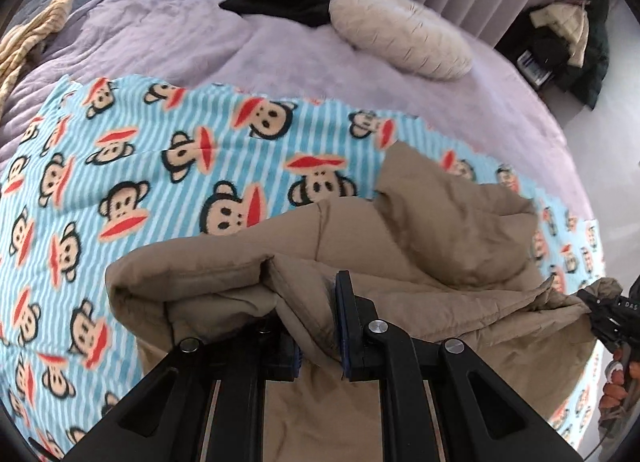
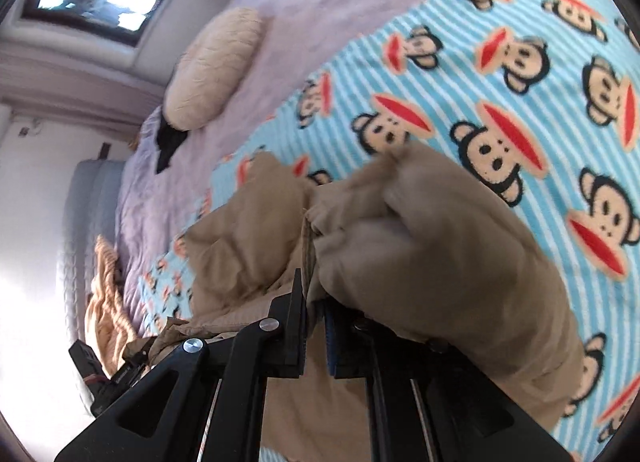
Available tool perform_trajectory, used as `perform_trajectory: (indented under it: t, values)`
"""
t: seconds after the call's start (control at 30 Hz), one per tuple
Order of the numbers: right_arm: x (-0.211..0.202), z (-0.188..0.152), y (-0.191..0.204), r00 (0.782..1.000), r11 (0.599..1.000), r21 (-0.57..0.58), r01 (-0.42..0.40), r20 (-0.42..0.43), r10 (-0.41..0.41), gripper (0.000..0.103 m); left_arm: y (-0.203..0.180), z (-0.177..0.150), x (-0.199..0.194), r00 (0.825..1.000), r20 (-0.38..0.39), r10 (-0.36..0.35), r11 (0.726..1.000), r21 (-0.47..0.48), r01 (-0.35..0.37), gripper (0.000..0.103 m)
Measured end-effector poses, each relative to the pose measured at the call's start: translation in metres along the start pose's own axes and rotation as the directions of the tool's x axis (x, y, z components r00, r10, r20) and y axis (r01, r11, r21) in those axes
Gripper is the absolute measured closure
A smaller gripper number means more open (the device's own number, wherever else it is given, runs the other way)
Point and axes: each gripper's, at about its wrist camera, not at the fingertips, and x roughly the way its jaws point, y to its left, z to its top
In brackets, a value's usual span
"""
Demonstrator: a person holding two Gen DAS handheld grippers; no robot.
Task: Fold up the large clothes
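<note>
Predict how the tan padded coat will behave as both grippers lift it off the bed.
The tan padded coat probably sags between the left gripper and right gripper, since it bunches loosely. Its puffy quilting suggests it is light and springy, resisting sharp creases.

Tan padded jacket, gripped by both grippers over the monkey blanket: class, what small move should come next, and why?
Probably carry both held edges forward together and lay them down: the left gripper and right gripper each pinch the tan padded jacket, bunched above the monkey blanket.

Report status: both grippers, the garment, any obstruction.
Left gripper and right gripper shut on tan jacket, bunched over monkey blanket. Nothing obstructing.
</note>
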Motion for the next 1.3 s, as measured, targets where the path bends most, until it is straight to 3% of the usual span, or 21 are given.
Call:
perform_trajectory:
  t: [0.17, 0.27, 0.3, 0.33, 0.37, 0.4, 0.43, 0.5, 0.53, 0.57, 0.63, 0.67, 0.7, 0.77, 0.83, 0.9, 1.0, 1.2, 1.3]
  values:
    - [0.035, 0.013, -0.016, 1.000, 0.998, 0.058, 0.021, -0.021, -0.019, 0.094, -0.006, 0.015, 0.038, 0.998, -0.048, 0.038, 0.999, 0.036, -0.037, 0.087]
    - [0.040, 0.015, -0.017, 0.999, 0.997, 0.077, 0.025, -0.036, -0.022, 0.091, -0.003, 0.016, 0.031, 0.999, -0.040, 0.019, 1.000, 0.021, -0.018, 0.087]
    - [0.038, 0.015, -0.015, 0.999, 0.997, 0.071, 0.026, -0.041, -0.023, 0.087, -0.003, 0.014, 0.022, 1.000, -0.016, 0.006, 1.000, 0.020, -0.006, 0.083]
    - [0.034, 0.015, -0.011, 0.999, 0.998, 0.054, 0.024, -0.045, -0.022, 0.069, -0.003, 0.011, 0.011, 1.000, 0.018, -0.005, 1.000, 0.031, 0.004, 0.078]
    - [0.027, 0.014, -0.006, 0.999, 1.000, 0.025, 0.016, -0.046, -0.015, 0.039, -0.004, 0.008, 0.000, 0.999, 0.046, 0.001, 0.999, 0.044, -0.003, 0.058]
    - [0.022, 0.013, -0.002, 0.999, 1.000, 0.006, 0.007, -0.040, -0.007, 0.029, -0.006, 0.005, -0.012, 0.996, 0.088, 0.022, 0.998, 0.061, -0.027, 0.026]
    - [0.012, 0.010, 0.004, 1.000, 1.000, -0.027, -0.001, -0.021, 0.000, 0.026, -0.007, 0.001, -0.026, 0.989, 0.141, 0.047, 0.995, 0.078, -0.059, 0.014]
    - [0.002, 0.003, 0.013, 1.000, 0.995, -0.099, 0.016, -0.023, -0.019, 0.029, -0.012, -0.002, -0.040, 0.977, 0.200, 0.068, 0.990, 0.111, -0.092, 0.011]
    - [0.000, -0.001, 0.017, 0.999, 0.992, -0.127, 0.026, -0.025, -0.030, 0.043, -0.014, -0.002, -0.042, 0.979, 0.197, 0.058, 0.989, 0.123, -0.083, 0.011]
    - [0.000, -0.006, 0.021, 0.999, 0.987, -0.155, 0.031, -0.034, -0.036, 0.064, -0.017, -0.001, -0.039, 0.984, 0.178, 0.033, 0.990, 0.132, -0.057, 0.011]
    - [0.010, -0.010, 0.023, 0.997, 0.981, -0.190, 0.035, -0.062, -0.048, 0.079, -0.025, -0.001, -0.019, 0.994, 0.106, -0.017, 0.986, 0.165, 0.000, 0.013]
    - [0.019, -0.012, 0.024, 0.995, 0.977, -0.211, 0.037, -0.081, -0.055, 0.081, -0.030, -0.002, -0.009, 0.996, 0.081, -0.032, 0.984, 0.179, 0.017, 0.026]
    - [0.025, -0.013, 0.023, 0.994, 0.974, -0.223, 0.045, -0.088, -0.066, 0.082, -0.035, -0.005, 0.005, 0.998, 0.044, -0.043, 0.981, 0.193, 0.034, 0.032]
    - [0.049, -0.015, 0.026, 0.991, 0.962, -0.265, 0.062, -0.101, -0.092, 0.085, -0.049, -0.013, 0.032, 0.999, 0.013, -0.041, 0.978, 0.207, 0.037, 0.032]
    - [0.070, -0.015, 0.028, 0.988, 0.948, -0.305, 0.090, -0.094, -0.124, 0.086, -0.056, -0.016, 0.056, 1.000, 0.014, 0.011, 0.976, 0.216, -0.014, 0.032]
    - [0.089, -0.010, 0.027, 0.986, 0.936, -0.331, 0.119, -0.072, -0.151, 0.092, -0.054, -0.013, 0.079, 0.998, 0.038, 0.044, 0.980, 0.194, -0.051, 0.032]
    - [0.109, 0.002, 0.018, 0.987, 0.937, -0.324, 0.132, -0.049, -0.156, 0.102, -0.046, 0.000, 0.101, 0.998, 0.048, 0.043, 0.988, 0.147, -0.050, 0.032]
    - [0.109, 0.016, 0.016, 0.986, 0.945, -0.300, 0.129, -0.060, -0.153, 0.103, -0.038, 0.017, 0.094, 0.997, 0.060, 0.044, 0.983, 0.173, -0.053, 0.032]
    - [0.078, 0.020, 0.015, 0.979, 0.918, -0.346, 0.194, 0.003, -0.206, 0.103, -0.012, 0.019, 0.073, 0.976, 0.150, 0.155, 0.966, 0.185, -0.182, 0.032]
